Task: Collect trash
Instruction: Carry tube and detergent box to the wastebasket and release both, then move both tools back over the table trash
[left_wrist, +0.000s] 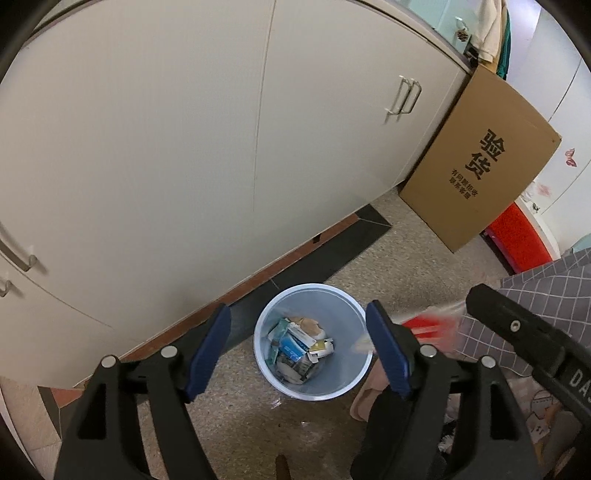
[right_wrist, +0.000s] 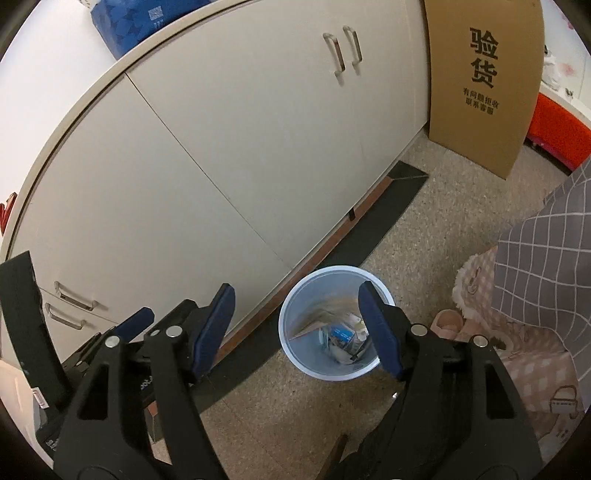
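Bin (left_wrist: 314, 384) stands on floor beside cabinet (left_wrist: 184, 147), part-filled with cartons; left gripper (left_wrist: 299, 347) and right gripper (right_wrist: 297, 326) both gape empty above it. Judgement: release centred over rim; blurred red item (left_wrist: 424, 326) likely dropping.

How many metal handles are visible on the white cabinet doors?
4: two upright handles side by side at upper right, two slanted handles at lower left. Others may be hidden behind the grippers.

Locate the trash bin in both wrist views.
The trash bin stands on the speckled floor just below centre in both views, beside the cream cabinet.
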